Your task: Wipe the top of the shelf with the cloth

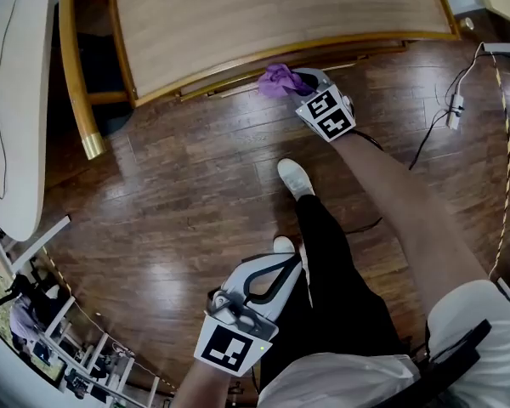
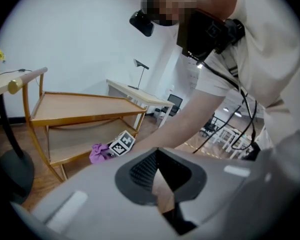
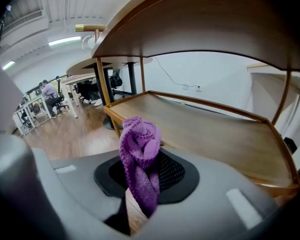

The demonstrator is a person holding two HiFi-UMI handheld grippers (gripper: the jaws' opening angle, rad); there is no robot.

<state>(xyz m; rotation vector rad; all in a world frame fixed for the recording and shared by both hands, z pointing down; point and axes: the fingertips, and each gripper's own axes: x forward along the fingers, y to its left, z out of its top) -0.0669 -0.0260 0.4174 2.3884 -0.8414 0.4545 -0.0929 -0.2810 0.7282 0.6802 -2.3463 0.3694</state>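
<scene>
You're in an open-plan office. Left of your right claw [image 3: 141,196], desks [image 3: 34,105] and swivel chairs [image 3: 88,90] line wooden flooring [image 3: 70,131]

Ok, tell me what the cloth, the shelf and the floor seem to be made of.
The cloth looks like purple knitted yarn, matte: looped stitches show. The shelf looks like wood or veneer, pale with grain lines, edged in glossier golden brown. The floor looks like dark wood planks, glossy: seams and light reflections show.
</scene>
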